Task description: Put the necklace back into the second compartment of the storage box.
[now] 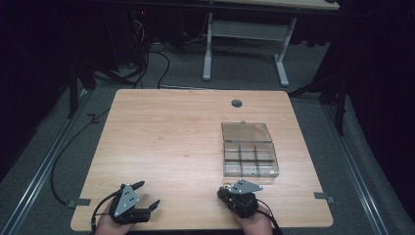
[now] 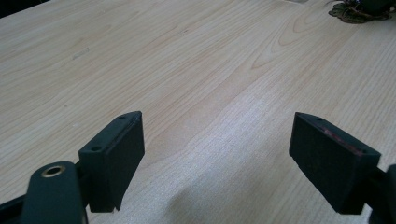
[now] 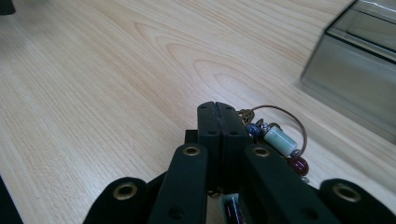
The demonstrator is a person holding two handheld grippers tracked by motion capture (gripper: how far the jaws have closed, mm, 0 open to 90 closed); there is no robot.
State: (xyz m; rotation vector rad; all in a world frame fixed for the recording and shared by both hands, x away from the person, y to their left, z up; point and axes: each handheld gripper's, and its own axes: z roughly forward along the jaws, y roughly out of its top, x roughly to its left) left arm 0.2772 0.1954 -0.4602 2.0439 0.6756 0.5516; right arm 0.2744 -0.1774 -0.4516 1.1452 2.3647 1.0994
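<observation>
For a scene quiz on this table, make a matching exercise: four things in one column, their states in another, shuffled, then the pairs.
Things:
1. left gripper
2. right gripper
3. clear plastic compartment box
4. beaded wire bracelet

States:
A. lid swung open
B. jaws spread wide, nothing between them
C. lying on the wooden table beside shut jaws
D. jaws pressed together

Pairs: 1-B, 2-D, 3-A, 4-C

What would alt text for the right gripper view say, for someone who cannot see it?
The right claw, its two black jaws pressed together, lies low over a light wooden table with a beaded bracelet just beside its tip. A clear plastic box sits at the upper right.
</observation>
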